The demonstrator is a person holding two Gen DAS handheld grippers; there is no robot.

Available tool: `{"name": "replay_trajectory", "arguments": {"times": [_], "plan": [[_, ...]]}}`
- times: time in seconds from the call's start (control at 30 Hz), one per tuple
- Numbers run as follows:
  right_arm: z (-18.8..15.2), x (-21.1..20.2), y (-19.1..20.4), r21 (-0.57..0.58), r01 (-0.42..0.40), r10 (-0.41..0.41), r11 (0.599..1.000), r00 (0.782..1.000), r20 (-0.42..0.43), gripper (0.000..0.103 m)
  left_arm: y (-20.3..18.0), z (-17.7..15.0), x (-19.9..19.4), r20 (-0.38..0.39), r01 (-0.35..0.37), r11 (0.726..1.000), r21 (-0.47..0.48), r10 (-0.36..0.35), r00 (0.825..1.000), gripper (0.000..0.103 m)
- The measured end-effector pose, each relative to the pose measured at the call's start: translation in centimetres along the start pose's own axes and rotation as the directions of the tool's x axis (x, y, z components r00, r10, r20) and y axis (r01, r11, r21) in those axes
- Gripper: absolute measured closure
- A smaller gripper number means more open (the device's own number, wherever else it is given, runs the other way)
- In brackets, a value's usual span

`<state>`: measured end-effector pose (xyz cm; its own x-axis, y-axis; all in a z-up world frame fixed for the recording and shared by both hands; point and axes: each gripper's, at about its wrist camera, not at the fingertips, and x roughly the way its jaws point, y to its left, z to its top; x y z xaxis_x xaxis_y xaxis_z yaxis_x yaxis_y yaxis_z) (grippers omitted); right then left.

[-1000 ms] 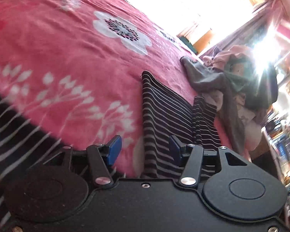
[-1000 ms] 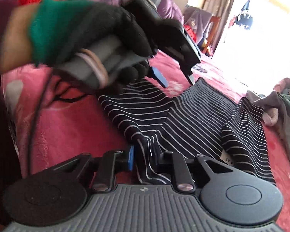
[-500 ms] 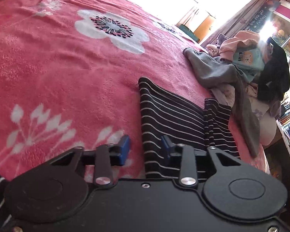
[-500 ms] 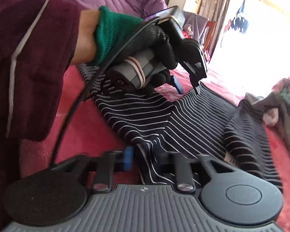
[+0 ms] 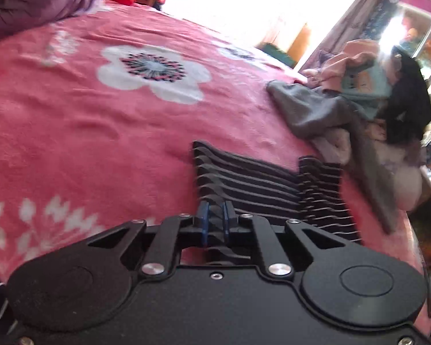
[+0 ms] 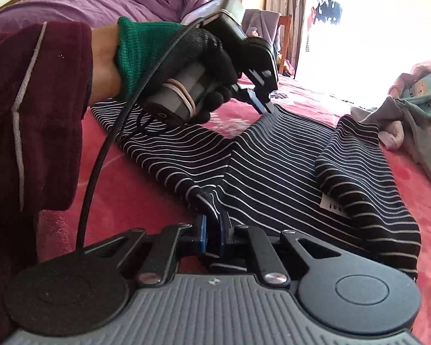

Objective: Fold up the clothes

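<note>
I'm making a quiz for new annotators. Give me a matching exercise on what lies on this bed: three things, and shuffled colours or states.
Things:
1. striped garment
2. blanket
3. clothes pile

States:
A. pink with white flowers
B. heaped loose at the bed's edge
C. pinched by both grippers

Pairs: 1-C, 2-A, 3-B

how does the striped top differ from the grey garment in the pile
The striped top is black with thin white stripes; the grey garment is plain. The top lies spread near both grippers, pinched by the left gripper and right gripper; the grey one sits crumpled and untouched in the pile. Both rest on the pink blanket.
</note>
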<state>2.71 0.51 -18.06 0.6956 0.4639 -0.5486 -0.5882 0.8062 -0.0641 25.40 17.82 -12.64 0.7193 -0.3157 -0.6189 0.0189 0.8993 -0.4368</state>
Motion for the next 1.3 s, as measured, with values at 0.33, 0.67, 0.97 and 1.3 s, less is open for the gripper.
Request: {"name": "replay_trajectory", "arguments": {"times": [0.33,0.67,0.97,1.3], "plan": [[0.0,-0.1,2.2,-0.098,0.033,-0.031,0.995,0.999,0.021,0.063,0.8,-0.6,1.0,-0.025,-0.058,0.998,-0.033,0.058,0.998,0.053],[1.7,2.2,4.7,-0.231,0.080,-0.078,0.970,0.997,0.017,0.075,1.0,-0.7,1.7,-0.043,-0.012,1.000,-0.024,0.011,0.999,0.082],[2.1,0.5,2.4,-0.084,0.060,-0.056,0.995,0.997,0.052,0.091,-1.0,-0.6,1.2,-0.020,0.039,0.999,0.020,-0.039,0.999,0.099],[-0.2,-0.3,-3.1,0.225,0.058,-0.050,0.973,0.998,-0.040,0.091,-5.4,-1.4,3.4,-0.055,0.016,0.990,0.137,-0.008,0.998,0.098]]}}
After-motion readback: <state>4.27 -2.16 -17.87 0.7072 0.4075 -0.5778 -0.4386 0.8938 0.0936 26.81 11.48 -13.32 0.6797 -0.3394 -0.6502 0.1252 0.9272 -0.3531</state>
